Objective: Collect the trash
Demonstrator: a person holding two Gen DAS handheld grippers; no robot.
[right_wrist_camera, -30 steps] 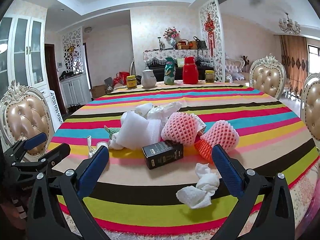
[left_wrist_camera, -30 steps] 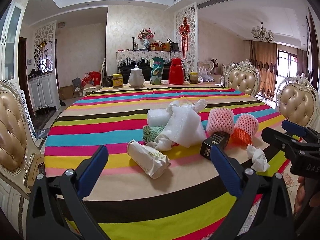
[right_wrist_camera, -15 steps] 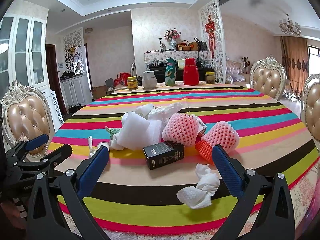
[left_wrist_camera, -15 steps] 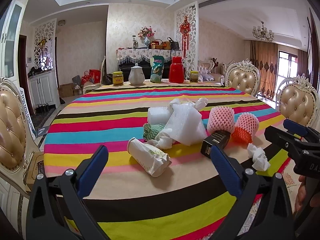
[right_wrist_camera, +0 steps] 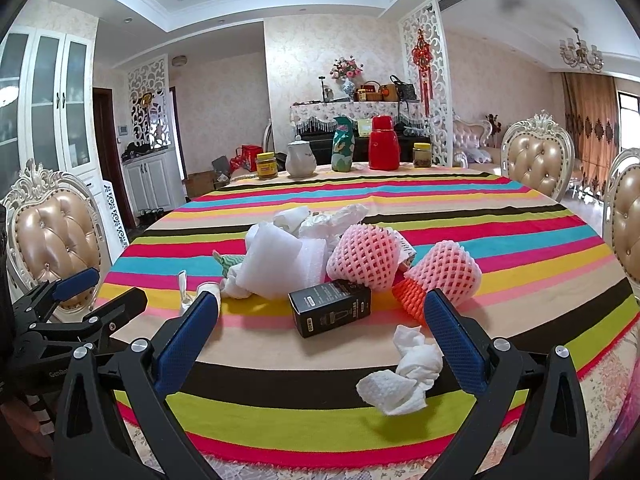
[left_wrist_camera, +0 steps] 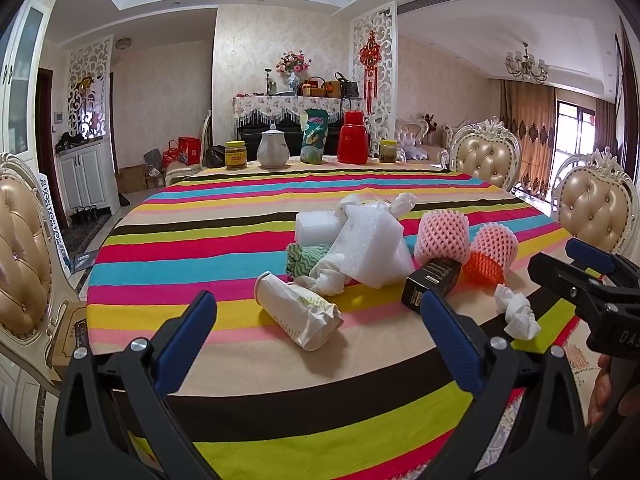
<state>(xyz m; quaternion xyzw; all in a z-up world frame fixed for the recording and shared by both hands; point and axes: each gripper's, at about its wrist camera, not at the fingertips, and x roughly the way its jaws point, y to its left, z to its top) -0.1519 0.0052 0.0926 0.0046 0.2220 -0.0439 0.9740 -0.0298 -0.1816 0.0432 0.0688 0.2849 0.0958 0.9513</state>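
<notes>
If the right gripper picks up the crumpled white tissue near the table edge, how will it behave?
The crumpled tissue looks like thin, loosely wadded paper, so it is probably very light and would squash between the fingers. Its loose folds may unfurl or dangle when lifted. It seems unlikely to roll.

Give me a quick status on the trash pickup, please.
Both hand-held grippers, left and right, open, empty. Trash pile untouched on striped table. Crumpled tissue nearest right. Nothing blocking.
</notes>
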